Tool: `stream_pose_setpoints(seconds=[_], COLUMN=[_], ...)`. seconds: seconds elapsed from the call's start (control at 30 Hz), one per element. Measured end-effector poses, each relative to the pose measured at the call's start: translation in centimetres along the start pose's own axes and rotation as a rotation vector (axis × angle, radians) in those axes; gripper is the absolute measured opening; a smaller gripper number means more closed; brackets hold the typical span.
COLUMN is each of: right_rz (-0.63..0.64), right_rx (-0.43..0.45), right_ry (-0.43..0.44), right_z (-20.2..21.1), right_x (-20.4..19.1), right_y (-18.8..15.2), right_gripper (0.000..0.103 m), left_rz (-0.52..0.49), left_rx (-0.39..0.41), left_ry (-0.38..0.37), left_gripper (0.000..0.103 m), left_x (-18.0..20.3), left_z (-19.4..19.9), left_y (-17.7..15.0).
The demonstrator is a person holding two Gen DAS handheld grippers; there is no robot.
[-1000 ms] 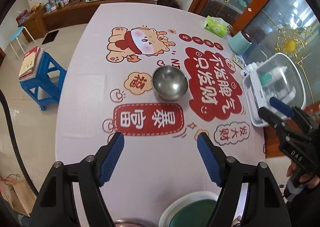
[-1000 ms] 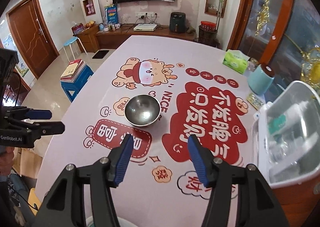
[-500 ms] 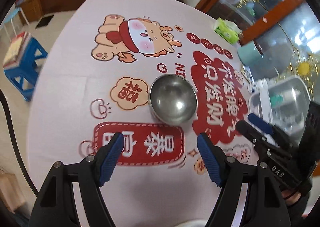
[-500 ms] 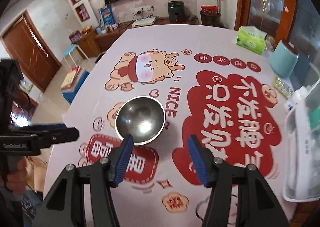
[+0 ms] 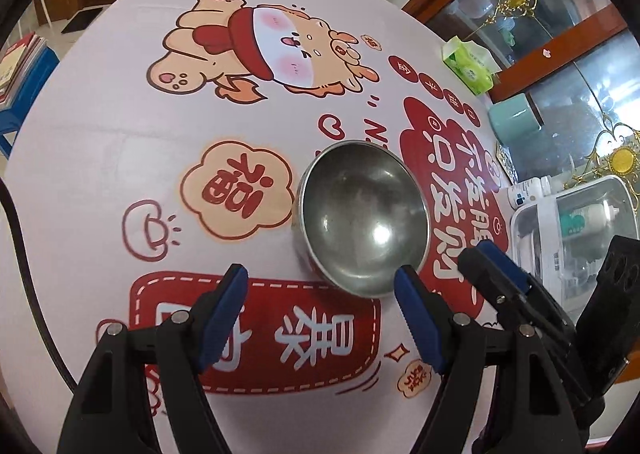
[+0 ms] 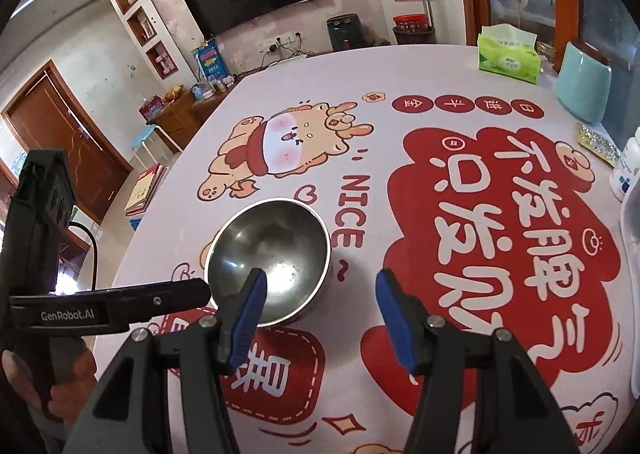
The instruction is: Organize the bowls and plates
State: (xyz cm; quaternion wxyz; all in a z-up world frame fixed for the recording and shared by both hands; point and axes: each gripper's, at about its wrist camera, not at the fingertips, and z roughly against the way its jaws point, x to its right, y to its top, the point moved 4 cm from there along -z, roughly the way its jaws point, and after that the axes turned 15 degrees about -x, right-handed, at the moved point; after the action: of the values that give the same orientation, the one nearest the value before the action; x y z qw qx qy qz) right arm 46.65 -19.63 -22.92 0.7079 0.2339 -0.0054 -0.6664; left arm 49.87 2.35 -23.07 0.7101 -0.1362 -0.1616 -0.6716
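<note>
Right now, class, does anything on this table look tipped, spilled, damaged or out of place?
Nothing stands out. The steel bowl sits upright and empty on the tablecloth, with no spill near it. The tissue pack and teal container stand upright at the far edge.

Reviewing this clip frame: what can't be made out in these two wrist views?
- Round stainless steel bowl: right wrist view, near rim hidden by a blue finger pad of the right gripper.
- Clear plastic storage box: left wrist view, partly covered by the right gripper; contents unclear.
- Left gripper: left wrist view, one pad overlaps the bowl's rim; contact uncertain.
</note>
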Motion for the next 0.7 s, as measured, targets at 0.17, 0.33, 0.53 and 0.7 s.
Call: stream_pose_setpoints(seconds=[0.17, 0.33, 0.53, 0.7], right_rz=[-0.013, -0.019, -0.025, -0.019], right_rx=[0.015, 0.019, 0.002, -0.003], right_ry=[0.011, 0.020, 0.035, 0.043], right_z=[-1.1, -2.1, -3.3, -3.7], right_x=[0.3, 0.5, 0.5, 0.3], right_y=[-0.3, -0.7, -1.1, -1.5], right_gripper=[0.057, 0.056, 0.035, 0.026], left_rz=[-0.013, -0.005, -0.007, -0.005], left_rx=[0.014, 0.019, -0.016, -0.026], left_ry=[-0.003, -0.010, -0.025, -0.058], left_gripper=[0.074, 0.072, 0.058, 0.049], left_x=[0.1, -0.3, -0.7, -0.8], left_z=[-1.3, -2.4, -4.1, -4.8], left_y=[0.5, 0.8, 1.0, 0.7])
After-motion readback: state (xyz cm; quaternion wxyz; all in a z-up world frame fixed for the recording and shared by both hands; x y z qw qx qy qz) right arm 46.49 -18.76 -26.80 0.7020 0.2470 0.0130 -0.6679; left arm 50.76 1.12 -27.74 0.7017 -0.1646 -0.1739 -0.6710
